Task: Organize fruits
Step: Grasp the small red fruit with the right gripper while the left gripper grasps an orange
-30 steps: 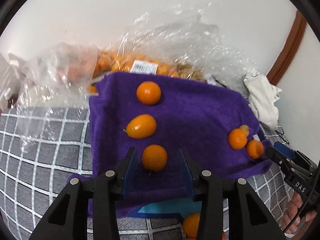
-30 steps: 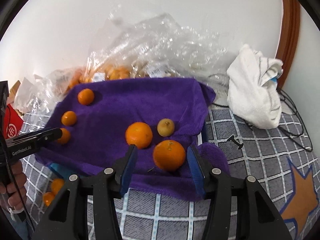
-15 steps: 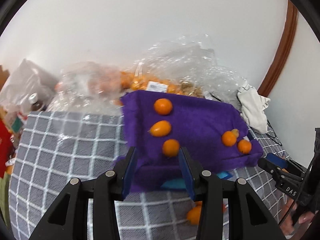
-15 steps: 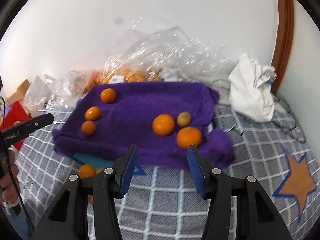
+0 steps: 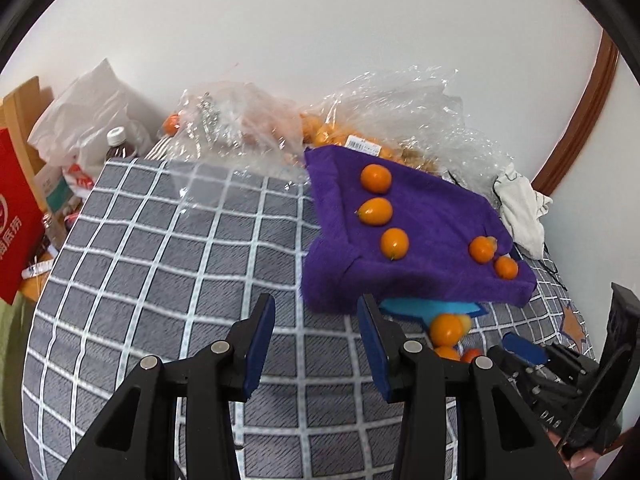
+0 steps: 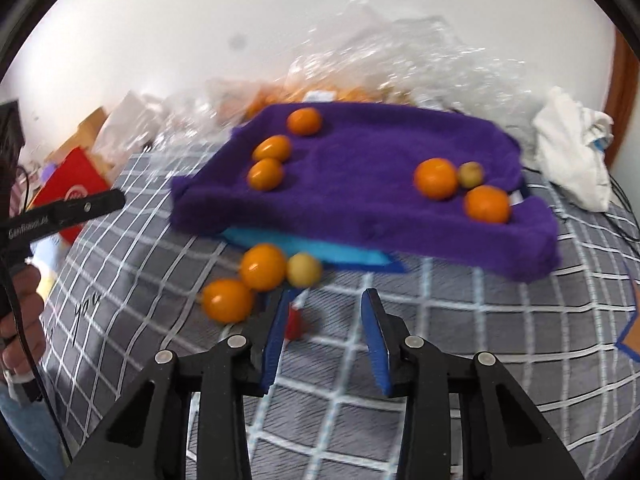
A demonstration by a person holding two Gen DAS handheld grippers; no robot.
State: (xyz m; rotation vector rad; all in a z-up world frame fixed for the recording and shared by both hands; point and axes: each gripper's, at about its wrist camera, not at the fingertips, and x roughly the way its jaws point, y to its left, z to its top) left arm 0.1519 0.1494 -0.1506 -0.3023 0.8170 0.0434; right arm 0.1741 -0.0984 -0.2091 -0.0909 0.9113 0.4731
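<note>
A purple towel (image 5: 432, 216) (image 6: 360, 176) lies on the grey checked bed cover. Three small oranges stand in a column on its left (image 5: 376, 178) (image 6: 266, 174); two oranges (image 6: 436, 178) and a small yellow-green fruit (image 6: 470, 174) sit on its right. Loose fruit lies on the cover in front of the towel: two oranges (image 6: 262, 266) (image 5: 446, 328) and a pale yellow fruit (image 6: 304, 270). My left gripper (image 5: 316, 344) is open and empty, back from the towel's near-left corner. My right gripper (image 6: 324, 340) is open and empty, just right of the loose fruit.
Clear plastic bags with more oranges (image 5: 332, 128) lie behind the towel against the wall. A white cloth (image 6: 572, 156) lies at the right. A red box (image 5: 16, 216), a bottle (image 5: 116, 144) and bags stand at the left. A blue sheet (image 6: 304, 248) pokes out under the towel.
Both grippers have pulled back from the towel, empty. The oranges that sat between their fingers now lie well ahead. The right view has swung left over the loose fruit.
</note>
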